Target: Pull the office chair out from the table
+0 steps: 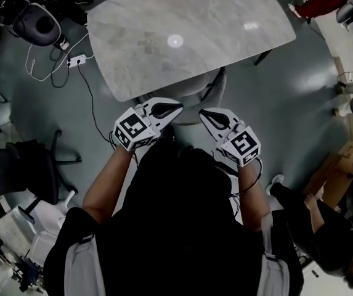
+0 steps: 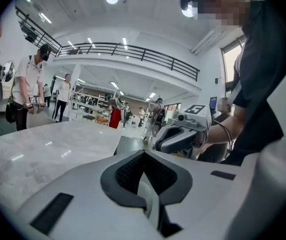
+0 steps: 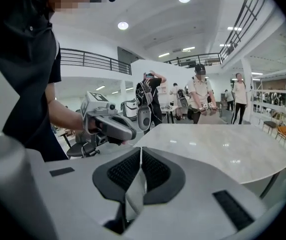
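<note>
A grey office chair (image 1: 214, 93) is tucked under the near edge of the marble table (image 1: 182, 29); only its curved back shows. My left gripper (image 1: 179, 108) and right gripper (image 1: 202, 113) hover just in front of that back, their tips pointing toward each other, a short gap apart. Both are shut with nothing between the pads. In the left gripper view the closed jaws (image 2: 143, 158) face the right gripper (image 2: 182, 134) across the table corner (image 2: 43, 154). The right gripper view shows its shut jaws (image 3: 141, 158), the left gripper (image 3: 110, 125) and the tabletop (image 3: 222, 149).
A black office chair (image 1: 22, 165) stands on the floor at the left, and another dark chair (image 1: 37, 23) at the top left. A power strip with cables (image 1: 76, 60) lies beside the table. A person (image 1: 324, 227) and a cardboard box (image 1: 336, 171) are at the lower right.
</note>
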`<action>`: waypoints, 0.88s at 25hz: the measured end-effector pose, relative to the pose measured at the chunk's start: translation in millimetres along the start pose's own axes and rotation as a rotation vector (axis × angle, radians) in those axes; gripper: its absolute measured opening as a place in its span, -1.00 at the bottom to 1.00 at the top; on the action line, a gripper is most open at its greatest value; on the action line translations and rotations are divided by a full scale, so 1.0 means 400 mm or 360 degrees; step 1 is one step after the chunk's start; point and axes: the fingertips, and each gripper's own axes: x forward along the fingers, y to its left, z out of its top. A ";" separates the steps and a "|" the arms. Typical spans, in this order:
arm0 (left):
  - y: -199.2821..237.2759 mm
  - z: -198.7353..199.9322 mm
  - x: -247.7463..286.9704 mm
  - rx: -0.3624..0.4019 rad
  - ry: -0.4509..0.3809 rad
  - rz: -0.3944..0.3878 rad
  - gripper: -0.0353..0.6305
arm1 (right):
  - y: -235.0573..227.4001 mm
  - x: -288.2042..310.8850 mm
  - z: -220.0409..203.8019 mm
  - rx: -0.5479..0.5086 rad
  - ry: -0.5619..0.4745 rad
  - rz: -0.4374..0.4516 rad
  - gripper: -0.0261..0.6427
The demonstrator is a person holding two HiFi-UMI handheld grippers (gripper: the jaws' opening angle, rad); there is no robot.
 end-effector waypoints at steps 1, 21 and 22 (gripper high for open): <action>0.003 -0.011 0.007 0.0024 0.0029 -0.0003 -0.86 | -0.007 0.008 -0.011 0.0011 0.0026 0.0009 -0.86; 0.006 -0.312 0.113 0.0328 0.0775 0.0025 -0.85 | 0.023 0.098 -0.288 -0.0284 0.0600 0.0349 -0.61; 0.006 -0.328 0.113 0.0356 0.0819 0.0017 -0.85 | 0.026 0.106 -0.298 -0.0303 0.0622 0.0354 -0.61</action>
